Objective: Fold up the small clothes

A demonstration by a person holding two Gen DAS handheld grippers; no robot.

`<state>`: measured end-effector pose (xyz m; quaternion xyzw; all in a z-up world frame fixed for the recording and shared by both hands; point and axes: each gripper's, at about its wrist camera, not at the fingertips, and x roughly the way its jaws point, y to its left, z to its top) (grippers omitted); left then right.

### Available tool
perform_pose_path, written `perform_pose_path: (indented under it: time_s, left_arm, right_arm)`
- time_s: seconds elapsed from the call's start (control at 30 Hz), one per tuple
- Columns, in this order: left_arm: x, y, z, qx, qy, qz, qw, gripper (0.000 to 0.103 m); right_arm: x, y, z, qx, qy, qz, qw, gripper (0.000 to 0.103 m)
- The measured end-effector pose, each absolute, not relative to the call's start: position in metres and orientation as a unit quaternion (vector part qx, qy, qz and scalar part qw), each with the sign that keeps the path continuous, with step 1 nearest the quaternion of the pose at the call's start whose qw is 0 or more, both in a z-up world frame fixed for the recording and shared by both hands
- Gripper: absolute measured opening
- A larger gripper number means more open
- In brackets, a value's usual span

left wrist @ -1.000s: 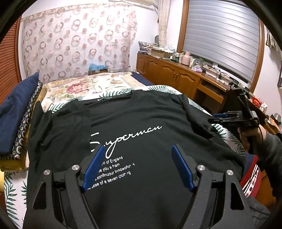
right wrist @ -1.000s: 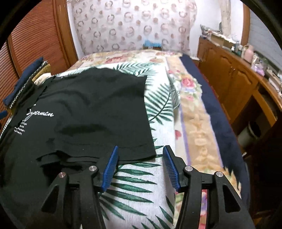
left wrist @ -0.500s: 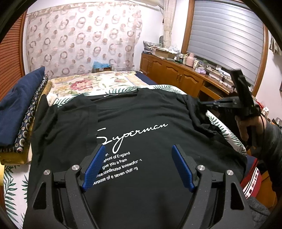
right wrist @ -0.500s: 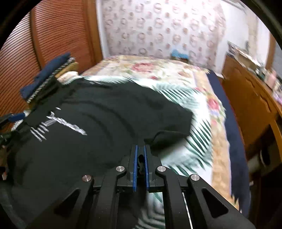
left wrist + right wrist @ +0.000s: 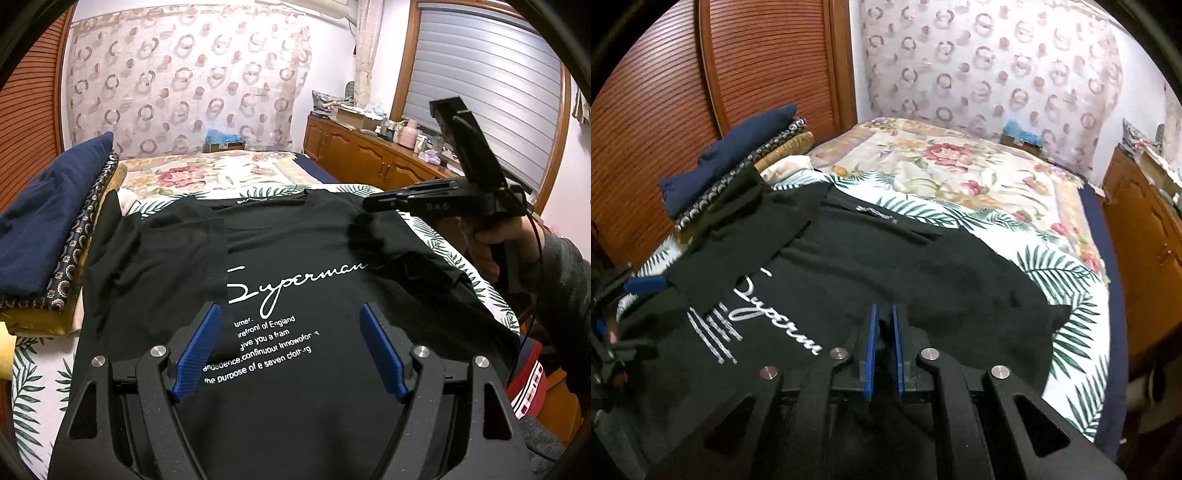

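Note:
A black T-shirt (image 5: 295,251) with white "Superman" lettering lies face up on the bed; it also shows in the right wrist view (image 5: 871,266). Its left sleeve (image 5: 166,251) is folded in over the chest. My left gripper (image 5: 291,350) is open and empty, hovering over the shirt's lower front. My right gripper (image 5: 882,347) is shut on the right sleeve (image 5: 979,314) and holds it lifted over the shirt body. In the left wrist view it (image 5: 373,205) hangs above the right shoulder, the sleeve cloth (image 5: 364,236) drooping from it.
A stack of folded cloths with a navy cushion (image 5: 48,229) on top sits at the bed's left side. A palm-leaf sheet (image 5: 1052,280) and a floral quilt (image 5: 953,170) cover the bed. A wooden sideboard (image 5: 376,158) stands on the right.
My right gripper closed on the right sleeve at the bed's edge, lifted it and carried it inward over the shirt. My left gripper stayed open in place.

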<state>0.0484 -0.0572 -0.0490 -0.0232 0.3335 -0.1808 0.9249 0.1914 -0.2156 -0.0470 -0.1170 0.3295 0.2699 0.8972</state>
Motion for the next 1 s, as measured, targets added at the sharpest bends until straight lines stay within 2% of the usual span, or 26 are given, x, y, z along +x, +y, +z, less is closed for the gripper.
perform_pose_path:
  time_s: [0.07,0.13,0.27,0.43,0.73,0.8,1.0]
  left_arm:
    - [0.048,-0.056,-0.049,-0.024,0.333,-0.18,0.925,0.078]
    - [0.049,-0.054,-0.049,-0.025,0.333,-0.179,0.925,0.078]
    - [0.051,-0.049,-0.049,-0.027,0.333,-0.173,0.927,0.078]
    - [0.052,-0.041,-0.049,-0.029,0.334,-0.164,0.928,0.078]
    - [0.054,-0.042,-0.053,-0.027,0.341,-0.162,0.926,0.078]
    - [0.054,-0.041,-0.054,-0.025,0.342,-0.161,0.926,0.078]
    - [0.058,-0.031,-0.054,-0.024,0.342,-0.151,0.927,0.078]
  right_arm:
    - [0.189,-0.227,-0.042,-0.108,0.323,0.273,0.9,0.03]
    - [0.185,-0.235,-0.04,-0.107,0.313,0.267,0.905,0.034]
    - [0.163,-0.265,-0.044,-0.11,0.315,0.238,0.912,0.034]
    - [0.137,-0.285,-0.078,-0.117,0.338,0.222,0.907,0.034]
    - [0.097,-0.276,-0.108,-0.109,0.352,0.266,0.891,0.034]
    - [0.096,-0.273,-0.115,-0.114,0.361,0.278,0.883,0.025]
    - [0.097,-0.263,-0.129,-0.112,0.376,0.29,0.873,0.024]
